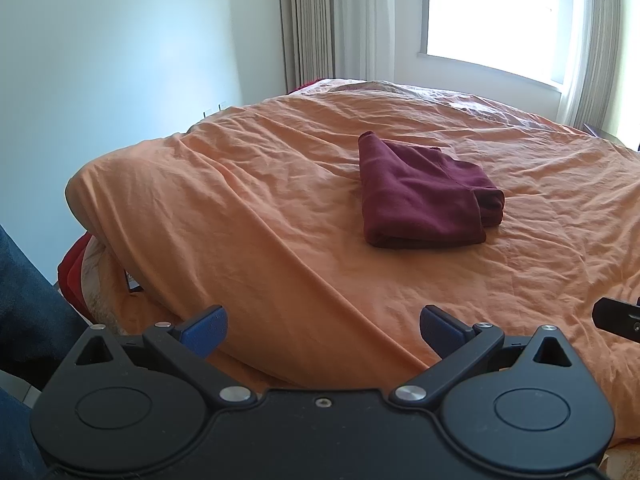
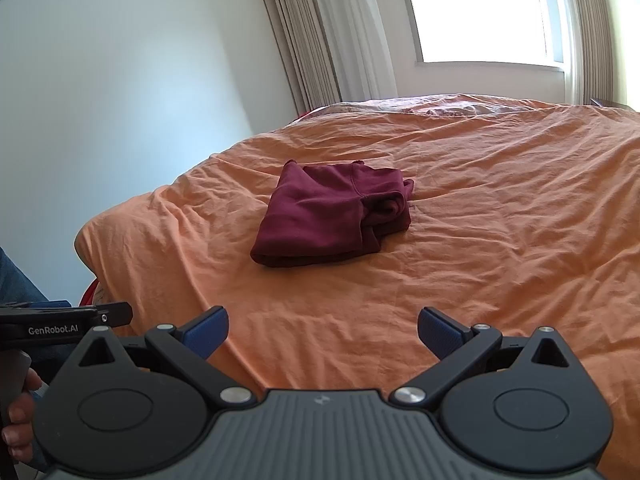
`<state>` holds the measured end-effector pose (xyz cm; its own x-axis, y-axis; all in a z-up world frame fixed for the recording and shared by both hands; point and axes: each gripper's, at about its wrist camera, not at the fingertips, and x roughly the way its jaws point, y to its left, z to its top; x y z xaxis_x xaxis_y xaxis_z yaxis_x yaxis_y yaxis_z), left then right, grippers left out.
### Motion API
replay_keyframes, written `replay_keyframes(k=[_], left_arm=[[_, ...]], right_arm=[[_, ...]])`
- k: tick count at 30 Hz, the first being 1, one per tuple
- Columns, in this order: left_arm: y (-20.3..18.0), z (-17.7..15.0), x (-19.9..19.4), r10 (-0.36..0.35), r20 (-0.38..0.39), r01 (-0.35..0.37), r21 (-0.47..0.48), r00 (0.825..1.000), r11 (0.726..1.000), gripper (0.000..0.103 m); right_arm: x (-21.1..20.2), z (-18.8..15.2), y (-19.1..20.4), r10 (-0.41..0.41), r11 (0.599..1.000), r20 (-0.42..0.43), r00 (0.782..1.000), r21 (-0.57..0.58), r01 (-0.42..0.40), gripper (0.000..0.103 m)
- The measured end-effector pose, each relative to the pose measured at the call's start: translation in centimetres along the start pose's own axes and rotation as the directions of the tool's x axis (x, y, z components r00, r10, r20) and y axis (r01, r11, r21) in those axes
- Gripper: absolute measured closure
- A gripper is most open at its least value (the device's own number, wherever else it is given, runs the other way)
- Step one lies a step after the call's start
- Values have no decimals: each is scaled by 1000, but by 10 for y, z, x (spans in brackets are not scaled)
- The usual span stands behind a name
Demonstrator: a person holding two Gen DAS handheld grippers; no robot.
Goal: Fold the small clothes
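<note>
A dark red garment (image 1: 420,196) lies folded into a compact stack on the orange bedcover (image 1: 248,200); the right wrist view shows the garment (image 2: 332,216) a little left of centre. My left gripper (image 1: 323,330) hangs open over the near edge of the bed, well short of the garment, nothing between its blue fingertips. Beside it, my right gripper (image 2: 322,330) is also open and empty, apart from the cloth. The side of the left gripper (image 2: 68,322) shows at the right view's left edge, held by a hand (image 2: 18,420).
The bed's left corner (image 1: 92,200) drops off toward a white wall. Curtains (image 1: 308,20) and a bright window (image 1: 496,12) stand behind the bed. A red item (image 1: 72,272) lies under the overhang at lower left. A person's blue-jeaned leg (image 1: 28,292) is at the left edge.
</note>
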<state>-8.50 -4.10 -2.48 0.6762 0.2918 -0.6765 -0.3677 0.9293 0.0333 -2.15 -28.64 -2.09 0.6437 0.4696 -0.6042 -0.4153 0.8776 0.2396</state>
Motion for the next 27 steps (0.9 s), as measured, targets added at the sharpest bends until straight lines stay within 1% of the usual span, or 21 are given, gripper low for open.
replay_keyframes(k=[9, 14, 19, 27], left_arm=[[1, 0, 0, 2, -4, -2, 1, 1000, 1000, 1], [0, 2, 3, 9, -28, -9, -8, 1000, 1000, 1], [-1, 2, 3, 15, -27, -16, -12, 1000, 1000, 1], [-5, -1, 2, 7, -25, -7, 9, 1000, 1000, 1]], right_arm=[[-1, 1, -1, 1, 1000, -2, 1000, 1, -1, 0], [-1, 1, -2, 0, 1000, -1, 1000, 3, 0, 0], [-1, 0, -3, 0, 1000, 0, 1000, 5, 0, 0], [-2, 0, -5, 1, 1000, -4, 1000, 7, -1, 0]])
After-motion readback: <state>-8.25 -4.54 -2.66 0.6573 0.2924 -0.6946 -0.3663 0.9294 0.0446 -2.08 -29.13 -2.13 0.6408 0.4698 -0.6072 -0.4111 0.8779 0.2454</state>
